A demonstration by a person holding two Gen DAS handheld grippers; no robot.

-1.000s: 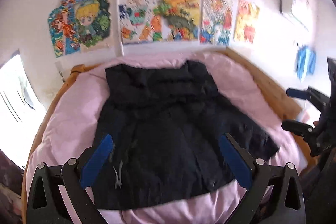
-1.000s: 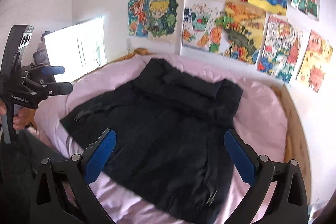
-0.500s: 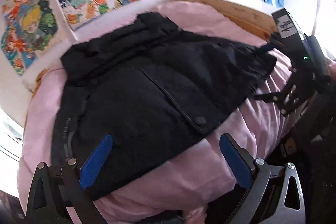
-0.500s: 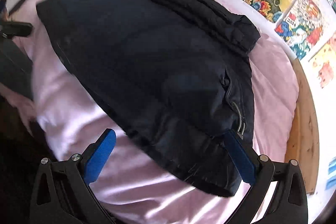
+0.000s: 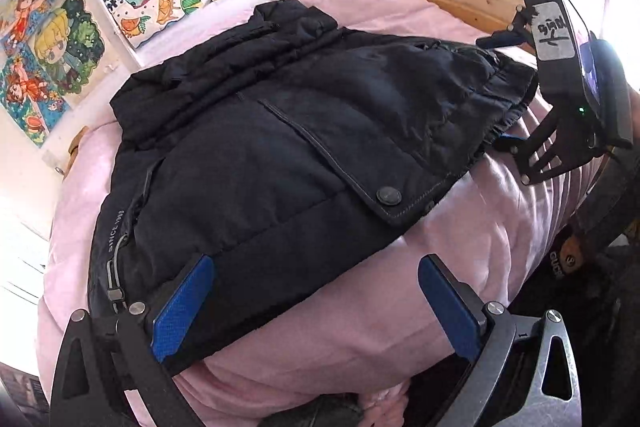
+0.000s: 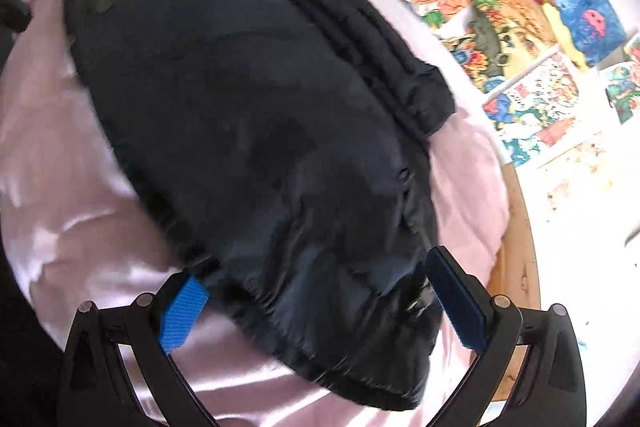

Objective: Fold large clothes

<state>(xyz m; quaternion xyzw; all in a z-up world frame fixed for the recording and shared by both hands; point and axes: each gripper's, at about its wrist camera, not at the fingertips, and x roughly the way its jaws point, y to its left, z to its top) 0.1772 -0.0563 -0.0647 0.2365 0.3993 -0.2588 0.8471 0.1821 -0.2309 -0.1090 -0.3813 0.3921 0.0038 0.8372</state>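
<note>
We found the black jacket (image 5: 280,147) partly folded on the pink bedding (image 5: 460,247); both grippers (image 5: 316,303) (image 6: 320,303) gaped, grasping nothing, folds remaining

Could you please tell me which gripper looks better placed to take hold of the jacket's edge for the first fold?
Probably the right gripper: its open jaws straddle the black jacket's bunched hem. The left gripper is open too, but only one finger overlaps the hem; the other hangs over the pink sheet.
</note>
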